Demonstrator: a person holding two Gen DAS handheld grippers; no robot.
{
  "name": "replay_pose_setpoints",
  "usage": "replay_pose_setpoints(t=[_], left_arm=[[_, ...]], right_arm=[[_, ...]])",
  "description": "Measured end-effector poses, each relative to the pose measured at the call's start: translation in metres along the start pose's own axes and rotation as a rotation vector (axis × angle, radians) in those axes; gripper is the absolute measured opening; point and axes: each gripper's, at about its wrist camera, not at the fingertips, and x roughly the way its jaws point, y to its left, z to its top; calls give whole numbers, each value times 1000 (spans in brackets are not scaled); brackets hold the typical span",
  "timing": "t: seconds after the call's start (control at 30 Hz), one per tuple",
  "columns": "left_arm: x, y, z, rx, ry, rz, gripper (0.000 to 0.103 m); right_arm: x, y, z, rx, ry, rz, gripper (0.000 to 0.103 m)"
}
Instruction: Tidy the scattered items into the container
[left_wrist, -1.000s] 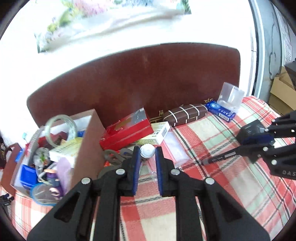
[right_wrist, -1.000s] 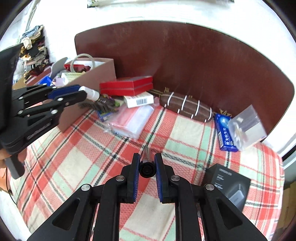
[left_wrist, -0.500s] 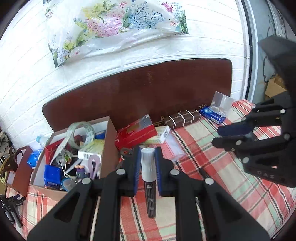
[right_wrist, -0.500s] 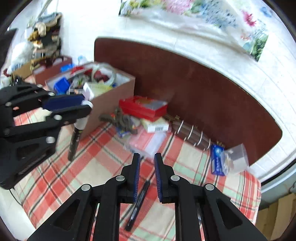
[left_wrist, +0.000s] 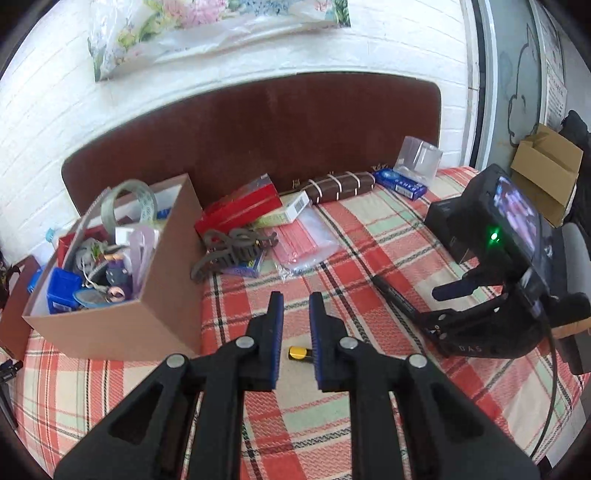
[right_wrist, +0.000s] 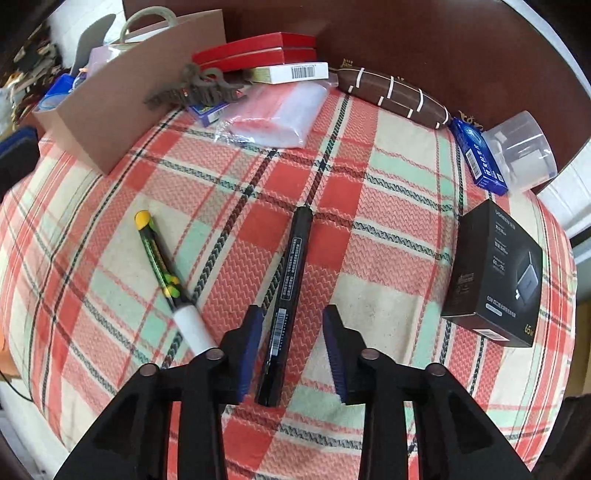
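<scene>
A brown cardboard box, full of small items, stands on the left of the plaid bed. My left gripper is open and empty above a yellow-capped marker. That marker, green and black with a white end, lies loose left of my right gripper. The right gripper is open, its jaws on either side of a black pen that lies on the cloth. The pen also shows in the left wrist view.
Scattered near the headboard: red boxes, a brown hair claw, a plastic bag of red sheets, a brown striped case, a blue pack, a clear tub. A black carton lies right.
My left gripper has let go of the marker, which now lies on the bed. My right gripper has come down low around the black pen, jaws wide.
</scene>
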Motion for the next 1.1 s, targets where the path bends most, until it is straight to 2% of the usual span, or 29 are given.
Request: replay_pose_setpoints(t=[0.17, 0.27, 0.33, 0.43, 0.53, 0.63, 0.77, 0.9, 1.0, 1.1], left_arm=[[28, -2, -13, -57, 96, -58, 14], [36, -13, -23, -48, 119, -26, 32], [39, -19, -29, -53, 121, 16, 52], [43, -22, -36, -88, 153, 47, 60], [49, -21, -42, -157, 216, 48, 61], [60, -25, -44, -198, 253, 107, 61], [80, -26, -42, -288, 300, 137, 61], [99, -37, -37, -265, 326, 217, 61], [113, -33, -43, -327, 376, 214, 62], [113, -35, -45, -322, 350, 233, 62]], right_arm=[[9, 1, 3, -6, 13, -3, 35], [14, 3, 4, -17, 16, -20, 35], [17, 4, 4, -19, 12, -32, 35], [20, 2, 2, 2, 6, -13, 35], [21, 2, -1, 7, -8, -14, 35], [23, 6, -4, -7, -14, -23, 35], [22, 12, -7, -34, -26, -35, 35], [24, 15, -8, -43, -34, -53, 35], [24, 16, -10, -45, -45, -45, 35], [25, 20, -12, -56, -53, -46, 35]])
